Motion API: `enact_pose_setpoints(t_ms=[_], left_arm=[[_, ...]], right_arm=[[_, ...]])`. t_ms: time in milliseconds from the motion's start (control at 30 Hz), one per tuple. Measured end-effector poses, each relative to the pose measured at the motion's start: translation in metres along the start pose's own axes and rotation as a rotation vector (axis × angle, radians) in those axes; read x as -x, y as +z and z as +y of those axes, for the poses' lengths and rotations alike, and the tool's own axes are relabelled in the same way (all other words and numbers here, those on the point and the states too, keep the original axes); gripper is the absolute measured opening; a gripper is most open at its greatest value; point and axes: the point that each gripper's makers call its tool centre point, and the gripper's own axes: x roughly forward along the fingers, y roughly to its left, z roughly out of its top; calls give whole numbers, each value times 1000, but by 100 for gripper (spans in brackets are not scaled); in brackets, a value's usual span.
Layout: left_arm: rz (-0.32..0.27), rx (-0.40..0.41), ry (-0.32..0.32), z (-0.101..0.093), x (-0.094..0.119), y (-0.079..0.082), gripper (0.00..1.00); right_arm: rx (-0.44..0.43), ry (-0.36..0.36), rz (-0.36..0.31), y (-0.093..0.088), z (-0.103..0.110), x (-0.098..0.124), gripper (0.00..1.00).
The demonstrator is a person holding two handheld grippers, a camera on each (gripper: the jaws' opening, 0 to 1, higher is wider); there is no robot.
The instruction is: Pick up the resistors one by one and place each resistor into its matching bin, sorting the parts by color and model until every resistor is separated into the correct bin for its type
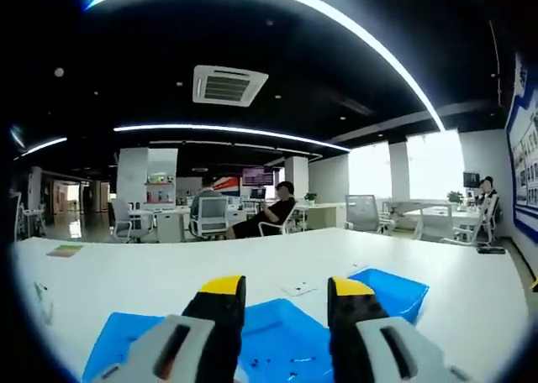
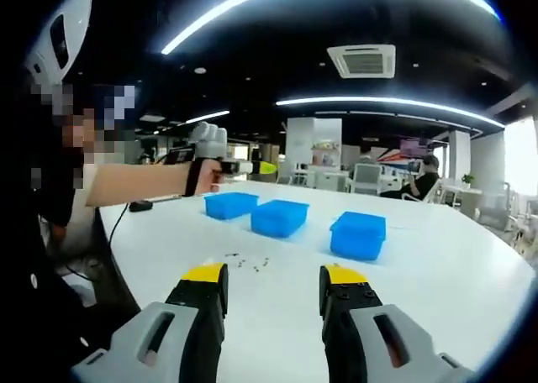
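White table [image 2: 471, 274]; behind it, office chairs [image 1: 210, 217] (two seated people [image 1: 267, 211]) and a ceiling vent [image 1: 229, 85].

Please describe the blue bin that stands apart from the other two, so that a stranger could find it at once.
On the white table stand three blue bins. Two sit close together toward the person's arm; the third bin stands alone on the other side, nearest the right gripper.

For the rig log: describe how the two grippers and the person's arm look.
The left gripper and right gripper match: black jaws with yellow tips on grey bodies with dark slots. In the right gripper view, the person's arm is bare, with a black wrist strap.
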Motion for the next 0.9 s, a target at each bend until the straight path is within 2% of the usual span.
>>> enact_pose_setpoints(t_ms=[133, 200, 267, 400, 567, 600, 733, 900], left_arm=[[2, 26, -26, -8, 25, -3, 39], [-1, 7, -43, -17, 47, -4, 36], [-35, -42, -59, -26, 66, -2, 35], [-36, 2, -101, -44, 104, -6, 35], [-74, 37, -122, -61, 165, -8, 36], [-96, 52, -125, -63, 175, -6, 36], [-96, 53, -114, -60, 206, -13, 38], [-38, 21, -76, -48, 238, -33, 44]], right_arm=[[6, 14, 9, -2, 2, -5, 45], [11, 20, 11, -1, 2, -7, 45], [16, 24, 10, 0, 2, -8, 45], [25, 30, 11, 2, 2, -11, 45], [27, 29, 9, 4, 1, -12, 45], [29, 29, 10, 4, 1, -13, 45], [34, 33, 15, 4, 2, -14, 45], [32, 36, 20, 3, 3, -13, 45]])
